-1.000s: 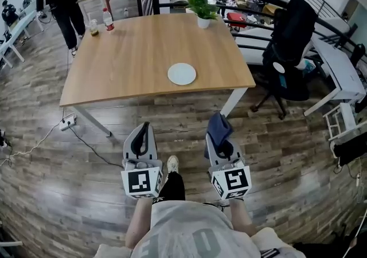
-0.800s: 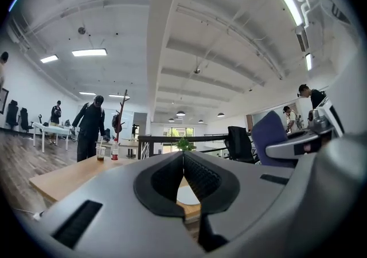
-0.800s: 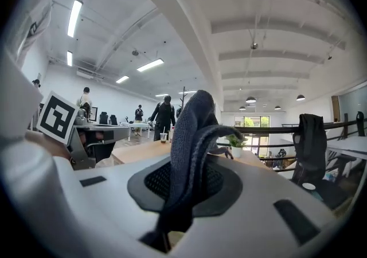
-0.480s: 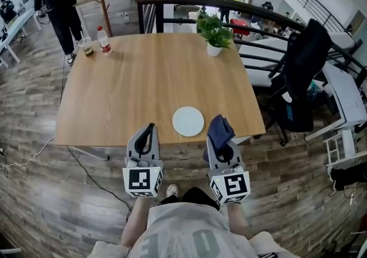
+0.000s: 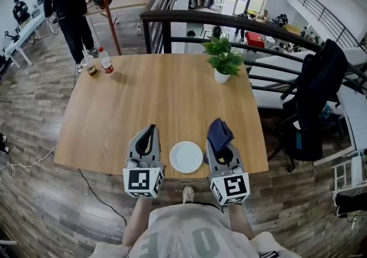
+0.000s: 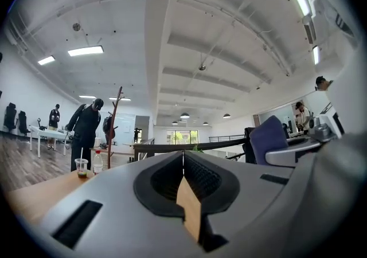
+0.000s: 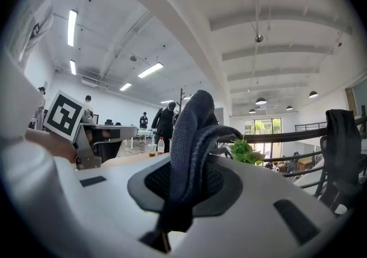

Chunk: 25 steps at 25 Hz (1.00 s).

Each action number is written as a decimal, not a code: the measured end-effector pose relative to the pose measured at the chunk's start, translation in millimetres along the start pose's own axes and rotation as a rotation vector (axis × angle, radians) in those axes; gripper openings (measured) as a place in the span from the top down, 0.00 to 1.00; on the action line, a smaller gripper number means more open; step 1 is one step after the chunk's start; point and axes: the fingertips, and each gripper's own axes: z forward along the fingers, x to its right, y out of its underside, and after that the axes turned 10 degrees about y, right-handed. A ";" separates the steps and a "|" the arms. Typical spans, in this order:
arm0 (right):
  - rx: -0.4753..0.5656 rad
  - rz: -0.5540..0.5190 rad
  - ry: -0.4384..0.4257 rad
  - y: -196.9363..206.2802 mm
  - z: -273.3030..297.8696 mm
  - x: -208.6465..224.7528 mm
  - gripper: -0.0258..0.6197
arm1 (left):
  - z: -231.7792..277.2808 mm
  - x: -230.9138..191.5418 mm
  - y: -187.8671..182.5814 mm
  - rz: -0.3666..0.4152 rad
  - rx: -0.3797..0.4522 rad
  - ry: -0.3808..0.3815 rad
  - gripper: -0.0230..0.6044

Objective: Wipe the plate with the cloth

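Plate (image 5: 186, 157) lies just left of right hand-held gripper (image 5: 221, 143), which clamps cloth (image 5: 218, 132); left hand-held gripper (image 5: 147, 135), closed and empty, flanks the other side.

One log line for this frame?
left gripper: shut, empty | right gripper: shut on dark blue cloth | round white plate: between grippers, untouched

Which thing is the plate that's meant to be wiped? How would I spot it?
Find the big wooden table, then its edge nearest the bottom of the head view. The plate lies there: a flat, round, white disc, while the potted plant, bottle and cup all stand upright at the far side.
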 end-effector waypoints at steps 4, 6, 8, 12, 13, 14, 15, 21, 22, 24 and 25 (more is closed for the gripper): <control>0.015 0.017 -0.041 -3.4 19.8 20.6 0.87 | 27.3 2.7 3.9 -0.063 -0.001 -0.005 0.95; 0.011 0.014 -0.056 1.0 28.9 29.6 0.87 | 37.3 6.0 11.0 -0.065 -0.019 -0.006 0.95; -0.002 0.019 -0.063 7.1 35.5 37.3 0.87 | 45.6 8.4 20.6 -0.072 -0.047 -0.006 0.95; -0.026 0.039 -0.061 14.5 42.0 44.6 0.87 | 55.9 -1.6 36.8 -0.227 -0.068 -0.013 0.95; -0.029 0.043 -0.060 15.1 43.7 44.6 0.87 | 59.4 -4.4 41.6 -0.289 -0.080 0.008 0.89; -0.032 0.048 -0.061 15.9 44.6 44.0 0.87 | 61.8 -6.4 47.1 -0.351 -0.093 0.032 0.77; -0.036 0.051 -0.061 17.2 45.1 43.1 0.87 | 62.5 -8.5 53.2 -0.403 -0.107 0.050 0.70; -0.078 0.044 -0.014 28.0 64.6 46.5 0.87 | 61.6 -25.1 92.1 -0.457 -0.239 0.070 0.66; -0.087 0.043 -0.011 31.4 66.3 46.6 0.87 | 60.0 -23.5 102.8 -0.484 -0.269 0.082 0.66; -0.104 0.041 -0.008 37.2 69.4 45.7 0.87 | 55.1 -19.2 128.2 -0.575 -0.331 0.101 0.66; -0.112 0.038 -0.004 39.1 71.2 45.1 0.87 | 52.2 -16.4 141.2 -0.635 -0.356 0.110 0.66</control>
